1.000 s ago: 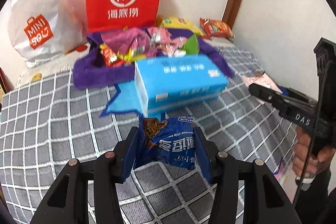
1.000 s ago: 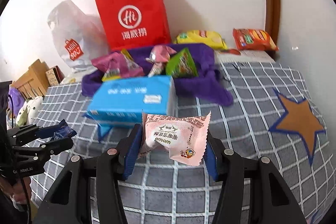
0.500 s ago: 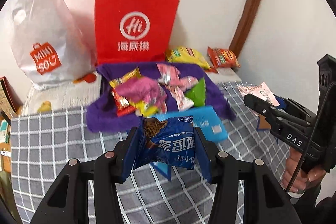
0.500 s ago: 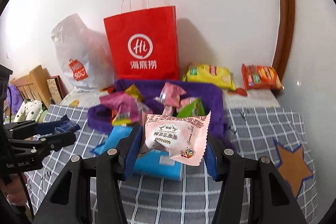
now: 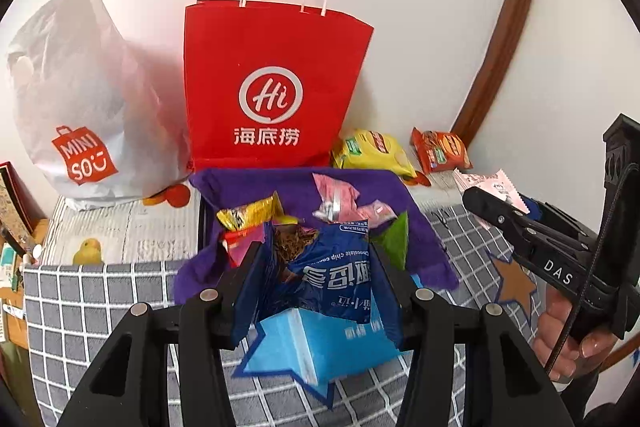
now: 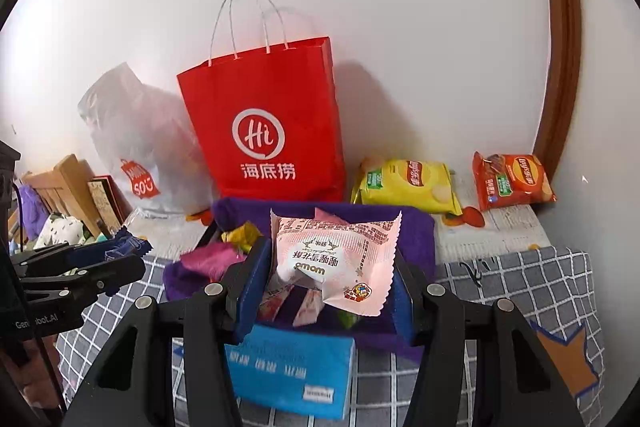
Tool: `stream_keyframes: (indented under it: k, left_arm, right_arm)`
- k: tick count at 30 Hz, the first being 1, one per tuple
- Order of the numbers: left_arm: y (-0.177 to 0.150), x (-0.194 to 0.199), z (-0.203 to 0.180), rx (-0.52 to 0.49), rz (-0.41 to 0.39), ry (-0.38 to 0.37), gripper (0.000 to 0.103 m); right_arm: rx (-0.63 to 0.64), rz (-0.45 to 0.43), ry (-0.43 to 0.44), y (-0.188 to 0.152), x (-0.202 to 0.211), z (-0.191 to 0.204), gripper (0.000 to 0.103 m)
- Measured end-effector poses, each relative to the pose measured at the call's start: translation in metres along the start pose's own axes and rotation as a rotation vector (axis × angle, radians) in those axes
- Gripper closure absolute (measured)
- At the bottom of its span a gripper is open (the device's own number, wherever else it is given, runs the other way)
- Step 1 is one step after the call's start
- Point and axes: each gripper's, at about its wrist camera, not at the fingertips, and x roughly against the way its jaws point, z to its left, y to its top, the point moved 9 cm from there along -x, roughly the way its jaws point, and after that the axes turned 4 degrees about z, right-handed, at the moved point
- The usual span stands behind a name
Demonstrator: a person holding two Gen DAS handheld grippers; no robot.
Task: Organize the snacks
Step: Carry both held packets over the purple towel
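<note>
Both claws have risen toward the red bag (image 5: pixel 276 83); left claw (image 5: pixel 316 279) pinches blue packet (image 5: pixel 328 267); right claw (image 6: pixel 326 279) pinches pink packet (image 6: pixel 336 259).

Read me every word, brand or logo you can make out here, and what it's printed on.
"Hi" and "海底捞": red paper bag.
"MINISO": white plastic bag.
"DAS": right gripper.
"Chocolate chip": blue snack packet, in left gripper.
"omom": pink snack packet.
"Lay's": yellow chip bag, orange chip bag.
Blue box: blurred.
</note>
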Motion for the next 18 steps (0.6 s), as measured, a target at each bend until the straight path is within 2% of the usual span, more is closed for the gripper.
stream_keyframes:
  k: [7, 13, 18]
  left_arm:
    - [0.024, -0.016, 0.009, 0.005, -0.007, 0.017, 0.054]
    - [0.044, -0.034, 0.023, 0.054, 0.01, 0.016, 0.054]
    - [0.058, -0.045, 0.029, 0.058, 0.0, 0.037, 0.054]
  right_arm:
    - [0.031, -0.012, 0.005, 0.027, -0.025, 0.003, 0.049]
    - [0.014, -0.023, -0.002, 0.048, -0.048, 0.001, 0.049]
    - [0.003, -0.012, 0.006, 0.048, -0.068, -0.004, 0.049]
